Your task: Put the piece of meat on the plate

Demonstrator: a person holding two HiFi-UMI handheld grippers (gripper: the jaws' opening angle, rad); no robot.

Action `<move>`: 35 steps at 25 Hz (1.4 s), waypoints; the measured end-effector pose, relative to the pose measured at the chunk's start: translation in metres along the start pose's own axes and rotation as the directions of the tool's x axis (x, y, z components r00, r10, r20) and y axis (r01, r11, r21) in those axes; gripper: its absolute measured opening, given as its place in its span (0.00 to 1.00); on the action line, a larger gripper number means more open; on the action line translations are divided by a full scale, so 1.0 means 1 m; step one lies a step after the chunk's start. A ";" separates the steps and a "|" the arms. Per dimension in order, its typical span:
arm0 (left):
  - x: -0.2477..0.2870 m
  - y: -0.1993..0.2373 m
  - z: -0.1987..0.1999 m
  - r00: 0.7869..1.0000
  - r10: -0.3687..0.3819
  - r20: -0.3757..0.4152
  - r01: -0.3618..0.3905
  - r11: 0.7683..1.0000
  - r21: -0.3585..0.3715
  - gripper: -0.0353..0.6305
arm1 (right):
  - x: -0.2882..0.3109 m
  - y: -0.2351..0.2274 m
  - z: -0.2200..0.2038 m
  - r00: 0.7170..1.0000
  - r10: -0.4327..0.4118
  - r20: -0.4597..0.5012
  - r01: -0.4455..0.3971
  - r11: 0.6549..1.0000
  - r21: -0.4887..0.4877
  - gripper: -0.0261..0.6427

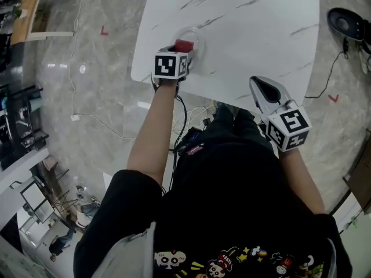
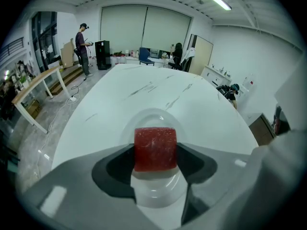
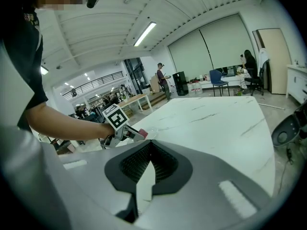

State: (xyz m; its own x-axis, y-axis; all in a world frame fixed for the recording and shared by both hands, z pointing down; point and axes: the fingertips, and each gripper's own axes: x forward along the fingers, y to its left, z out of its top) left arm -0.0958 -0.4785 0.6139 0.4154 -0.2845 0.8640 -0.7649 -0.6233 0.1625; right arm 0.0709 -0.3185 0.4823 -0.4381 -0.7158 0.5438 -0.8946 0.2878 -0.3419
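Note:
The piece of meat (image 1: pixel 184 45) (image 2: pixel 155 149) is a red cube, and my left gripper (image 1: pixel 180 51) (image 2: pixel 155 153) is shut on it. It hangs just above a clear glass plate (image 1: pixel 199 37) (image 2: pixel 154 117) near the table's front left corner. I cannot tell whether the meat touches the plate. My right gripper (image 1: pixel 262 88) (image 3: pixel 149 166) is shut with nothing between its jaws, at the table's near edge, well to the right of the plate. From the right gripper view the left gripper (image 3: pixel 123 130) and the meat (image 3: pixel 143 134) show to the left.
The white marble table (image 1: pixel 249 22) carries only the plate. A black round device (image 1: pixel 348 22) and a cable (image 1: pixel 93 120) lie on the floor beside it. A person (image 2: pixel 84 43) stands far off, beyond the table.

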 end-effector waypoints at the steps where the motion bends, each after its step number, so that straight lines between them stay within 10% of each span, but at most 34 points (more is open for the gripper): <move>1: 0.001 -0.001 0.000 1.000 0.007 -0.010 -0.007 1.000 0.012 0.63 | 0.000 -0.002 0.000 1.000 -0.001 0.003 0.001 1.000 0.003 0.07; 16: 0.009 -0.007 0.001 0.999 0.025 -0.026 -0.024 1.000 0.013 0.63 | 0.001 -0.013 -0.005 1.000 0.000 0.006 0.000 1.000 0.031 0.07; 35: -0.027 -0.006 0.006 0.989 0.019 0.146 -0.016 1.000 -0.022 0.63 | 0.005 0.006 0.000 1.000 0.012 -0.018 -0.013 0.997 -0.075 0.07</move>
State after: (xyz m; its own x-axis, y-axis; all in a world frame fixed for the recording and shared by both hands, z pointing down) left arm -0.0994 -0.4711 0.5870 0.4678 -0.3998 0.7882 -0.7824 -0.6021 0.1590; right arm 0.0635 -0.3200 0.4828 -0.4503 -0.7010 0.5530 -0.8928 0.3445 -0.2904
